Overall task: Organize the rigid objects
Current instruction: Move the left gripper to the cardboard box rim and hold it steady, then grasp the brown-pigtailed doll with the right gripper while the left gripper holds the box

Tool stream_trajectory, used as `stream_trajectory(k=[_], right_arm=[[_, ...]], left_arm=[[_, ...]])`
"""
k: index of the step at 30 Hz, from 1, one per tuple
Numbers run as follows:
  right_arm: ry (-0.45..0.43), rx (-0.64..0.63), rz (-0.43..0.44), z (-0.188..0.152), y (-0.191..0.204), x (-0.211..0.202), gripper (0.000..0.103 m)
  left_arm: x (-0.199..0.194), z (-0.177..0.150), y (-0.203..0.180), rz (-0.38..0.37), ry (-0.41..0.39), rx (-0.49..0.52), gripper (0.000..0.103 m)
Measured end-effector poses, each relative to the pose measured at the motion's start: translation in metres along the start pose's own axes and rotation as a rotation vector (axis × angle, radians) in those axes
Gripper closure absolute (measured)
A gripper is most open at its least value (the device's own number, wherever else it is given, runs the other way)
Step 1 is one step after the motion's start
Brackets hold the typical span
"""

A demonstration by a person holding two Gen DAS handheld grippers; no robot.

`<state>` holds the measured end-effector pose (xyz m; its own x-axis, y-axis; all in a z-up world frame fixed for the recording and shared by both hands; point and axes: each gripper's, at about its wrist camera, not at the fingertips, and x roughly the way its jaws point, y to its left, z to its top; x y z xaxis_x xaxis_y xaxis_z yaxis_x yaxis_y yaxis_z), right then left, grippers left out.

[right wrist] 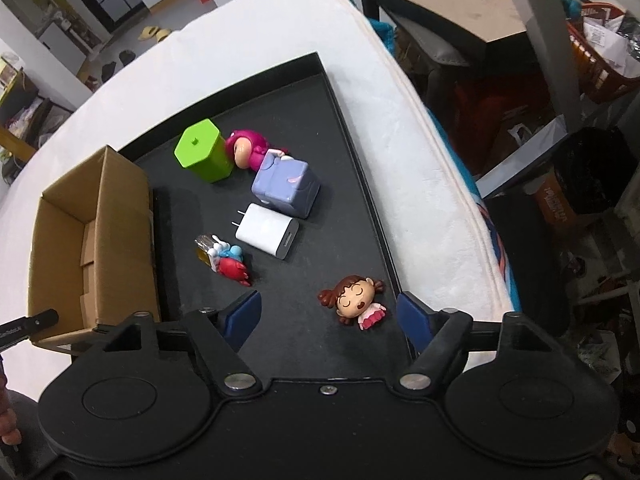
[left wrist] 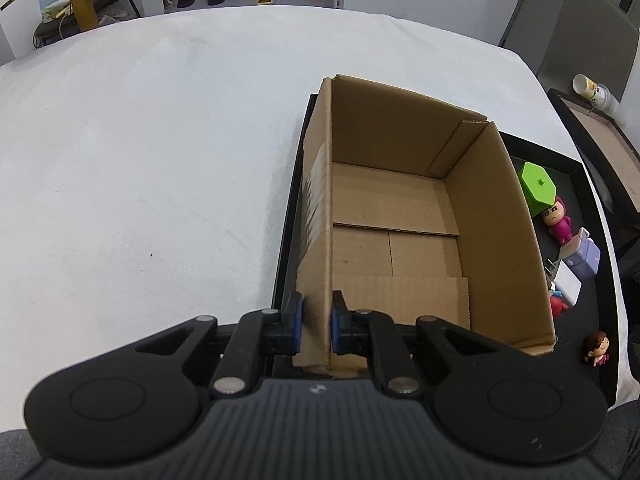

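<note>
An open, empty cardboard box [left wrist: 400,216] stands on a black tray [right wrist: 352,184]. My left gripper [left wrist: 316,326] is shut on the box's near left wall. My right gripper [right wrist: 330,314] is open above the tray, with a brown-haired girl figurine [right wrist: 356,302] lying between its fingers. Also on the tray are a white charger [right wrist: 268,236], a purple cube [right wrist: 286,188], a green hexagonal container [right wrist: 202,154], a pink doll [right wrist: 246,150] and a red-and-blue crab toy [right wrist: 230,264]. The box [right wrist: 96,240] shows at the left in the right wrist view.
The tray sits on a white-covered table [left wrist: 160,160]. A dark desk [right wrist: 460,8] and clutter stand past the table's right edge. A white bottle [left wrist: 594,92] lies on a side surface at the far right.
</note>
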<state>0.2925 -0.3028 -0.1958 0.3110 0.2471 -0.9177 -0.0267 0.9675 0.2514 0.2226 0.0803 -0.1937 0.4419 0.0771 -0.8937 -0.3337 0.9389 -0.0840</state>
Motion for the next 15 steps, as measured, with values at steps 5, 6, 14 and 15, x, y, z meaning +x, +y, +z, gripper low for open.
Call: stream_trajectory(k=[5,6,14,15], right_arm=[[0.037,0.002,-0.012,0.004,0.000,0.016,0.032],[0.042,0.006,-0.014,0.005,0.000,0.019,0.032],[0.111,0.065,-0.045,0.007,-0.003,0.044,0.033],[0.119,0.080,-0.046,0.007,-0.004,0.045,0.033]], left_arm=[[-0.005,-0.003,0.009,-0.013,-0.007,-0.010,0.090],[-0.005,-0.003,0.009,-0.013,-0.008,-0.009,0.090],[-0.006,-0.003,0.015,-0.041,-0.018,-0.019,0.090],[-0.005,-0.004,0.016,-0.045,-0.019,-0.024,0.090]])
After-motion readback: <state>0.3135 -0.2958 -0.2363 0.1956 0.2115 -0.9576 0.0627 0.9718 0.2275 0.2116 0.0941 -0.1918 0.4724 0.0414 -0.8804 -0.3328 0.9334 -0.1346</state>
